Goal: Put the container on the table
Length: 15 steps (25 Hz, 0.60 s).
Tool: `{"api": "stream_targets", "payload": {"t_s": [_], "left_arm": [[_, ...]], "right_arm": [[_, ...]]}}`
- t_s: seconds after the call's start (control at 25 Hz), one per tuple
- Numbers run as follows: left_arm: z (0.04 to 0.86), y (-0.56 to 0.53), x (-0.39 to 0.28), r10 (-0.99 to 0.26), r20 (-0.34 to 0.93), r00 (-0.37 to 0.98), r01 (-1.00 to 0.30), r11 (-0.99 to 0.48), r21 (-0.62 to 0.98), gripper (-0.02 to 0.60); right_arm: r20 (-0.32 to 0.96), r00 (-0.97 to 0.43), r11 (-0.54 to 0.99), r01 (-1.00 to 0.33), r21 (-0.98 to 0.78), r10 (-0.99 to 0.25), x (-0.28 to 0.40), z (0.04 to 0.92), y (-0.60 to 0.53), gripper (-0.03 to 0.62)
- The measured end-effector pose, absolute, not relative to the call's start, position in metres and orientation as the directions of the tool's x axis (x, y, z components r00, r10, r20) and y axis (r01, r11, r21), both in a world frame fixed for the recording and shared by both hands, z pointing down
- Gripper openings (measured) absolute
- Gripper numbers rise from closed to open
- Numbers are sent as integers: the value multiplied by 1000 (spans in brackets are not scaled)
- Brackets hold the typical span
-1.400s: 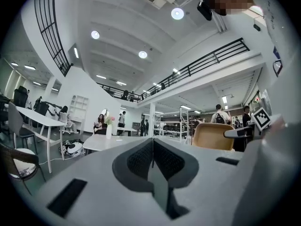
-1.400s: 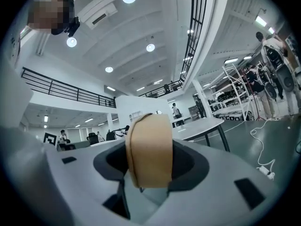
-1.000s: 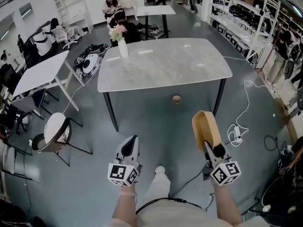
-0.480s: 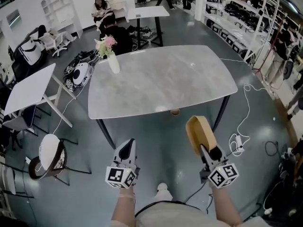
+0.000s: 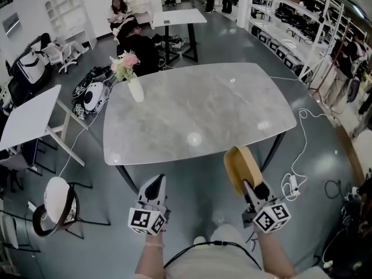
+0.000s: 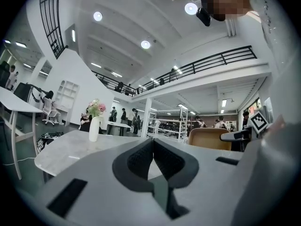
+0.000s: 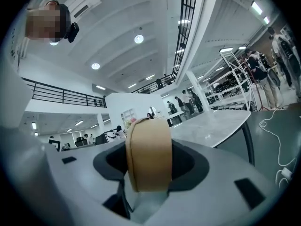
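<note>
- Fingers point(image 7: 186, 162) of the right gripper point(image 5: 254, 188) are partway open and clamped on the tan container point(image 5: 240, 166), which they pinch on its edge so it stands upright between the pads.
- That container's up in the air over the grey floor point(image 5: 195, 196). Its far end sits right at the near edge of the marble worktop point(image 5: 197, 109), not resting on it.
- Left gripper point(image 5: 156, 182) is off to the side, well apart, fingers pressed together with nothing in them.
- White vase of pink flowers point(image 5: 135, 88) is at the worktop's far left corner.
</note>
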<state>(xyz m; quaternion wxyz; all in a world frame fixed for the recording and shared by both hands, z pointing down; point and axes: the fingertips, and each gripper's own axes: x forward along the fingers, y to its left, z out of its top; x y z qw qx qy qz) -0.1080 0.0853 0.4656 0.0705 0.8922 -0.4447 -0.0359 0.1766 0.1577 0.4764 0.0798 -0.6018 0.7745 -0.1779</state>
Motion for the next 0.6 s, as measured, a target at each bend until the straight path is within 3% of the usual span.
{"api": "stream_targets", "payload": {"t_s": [0.6], "left_arm": [[481,-52,-96,-842,16,540,-825,-525,211,5]], "right_arm": [[113,-412,342,-856,-387,-904,168,489,-27,224]]}}
